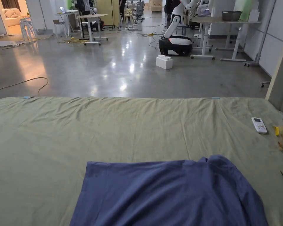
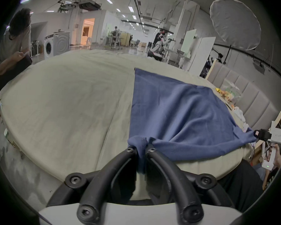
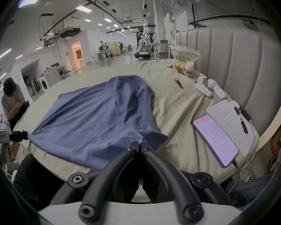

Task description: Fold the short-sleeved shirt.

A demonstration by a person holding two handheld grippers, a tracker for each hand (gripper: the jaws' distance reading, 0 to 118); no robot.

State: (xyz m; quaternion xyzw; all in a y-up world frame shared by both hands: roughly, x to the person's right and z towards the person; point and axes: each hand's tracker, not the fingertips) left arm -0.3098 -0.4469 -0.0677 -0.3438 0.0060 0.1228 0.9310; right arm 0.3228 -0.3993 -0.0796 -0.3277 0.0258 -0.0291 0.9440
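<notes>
Both claws clamped on the near edge of the blue shirt, which lies spread on the bed's green sheet.

Left claw: jaws pinch a bunched corner, fabric hanging down between them. Right claw: jaws nearly together at the opposite near corner, looks like a thin fold caught, tips partly hidden. Far half lies flat. Remote and phone sit apart to the right.

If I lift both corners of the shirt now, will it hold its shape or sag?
Likely sag: the shirt bunches where the left gripper pinches it. It probably drapes between that and the right gripper. It looks thin and light, so it may drag along the sheet.
</notes>
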